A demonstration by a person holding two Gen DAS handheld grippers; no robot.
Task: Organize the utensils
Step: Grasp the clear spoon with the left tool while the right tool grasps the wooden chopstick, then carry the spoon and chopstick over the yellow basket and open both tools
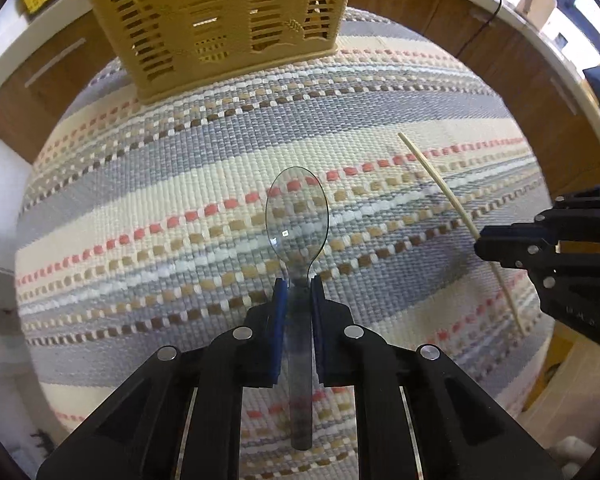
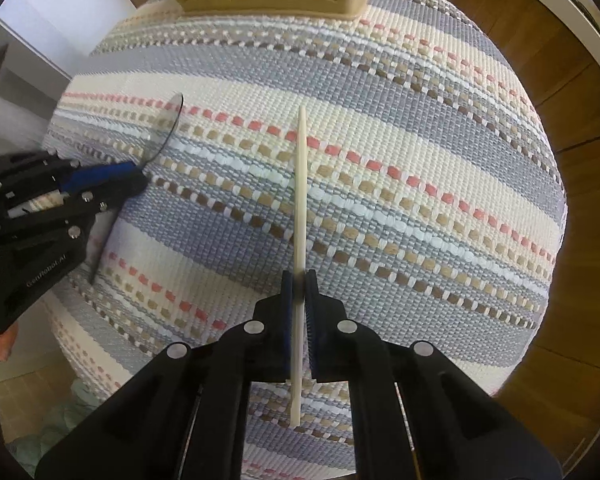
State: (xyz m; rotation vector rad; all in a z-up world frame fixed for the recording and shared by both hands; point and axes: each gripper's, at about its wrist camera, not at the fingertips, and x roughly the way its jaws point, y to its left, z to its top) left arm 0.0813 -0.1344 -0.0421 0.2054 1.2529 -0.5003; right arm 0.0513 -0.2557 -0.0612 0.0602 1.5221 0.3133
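Grip risk noted: left gripper (image 1: 299, 284) clamps the clear spoon (image 1: 297, 216) at its thin neck, and right gripper (image 2: 299, 278) pinches the chopstick (image 2: 300, 208); either may pivot or snag on the slotted basket (image 1: 220, 12) beyond.

Bright daylight, fisheye-warped edges, sharp centre

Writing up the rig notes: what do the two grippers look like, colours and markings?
Both match: matte black angular plastic bodies with round silver screw heads and blue pads lining the fingers. The left gripper carries pale lettering on its side, seen from the right wrist. The right gripper shows no cables or sleeves.
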